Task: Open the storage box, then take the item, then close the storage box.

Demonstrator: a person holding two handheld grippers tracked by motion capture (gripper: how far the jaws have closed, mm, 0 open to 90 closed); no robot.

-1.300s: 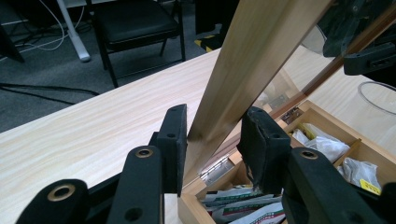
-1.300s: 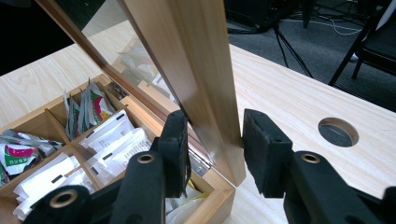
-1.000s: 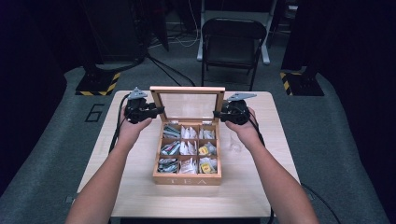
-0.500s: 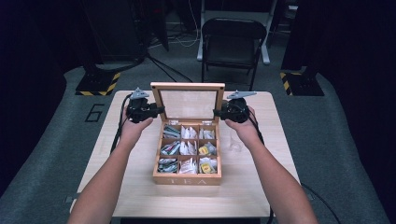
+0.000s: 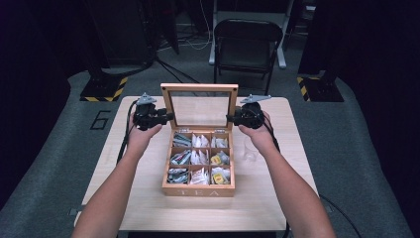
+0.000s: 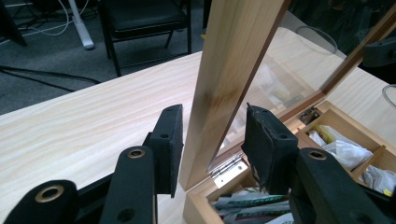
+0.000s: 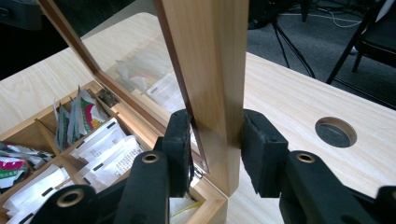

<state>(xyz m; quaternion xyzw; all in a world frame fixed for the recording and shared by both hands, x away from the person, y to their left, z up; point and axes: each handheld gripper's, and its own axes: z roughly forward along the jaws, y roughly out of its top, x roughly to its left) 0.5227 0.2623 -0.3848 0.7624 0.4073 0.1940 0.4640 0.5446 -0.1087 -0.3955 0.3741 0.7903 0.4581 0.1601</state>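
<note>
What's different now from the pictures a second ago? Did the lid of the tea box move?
Hardly anything changed. The lid stands up open as before, tilting perhaps slightly further back. The left gripper and the right gripper stay at the lid's two side edges, jaws straddling the wooden frame. The left jaws show gaps on both sides; the right ones sit close against the wood. The tea box and its packets have not moved.

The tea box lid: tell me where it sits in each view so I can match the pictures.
High view: the lid stands upright at centre, above the compartments, between both hands.
Left gripper view: its wooden side frame rises through the middle, between the black jaws.
Right gripper view: the opposite side frame rises at centre, between the jaws.
Shared landmark: the lid's glass pane.
</note>
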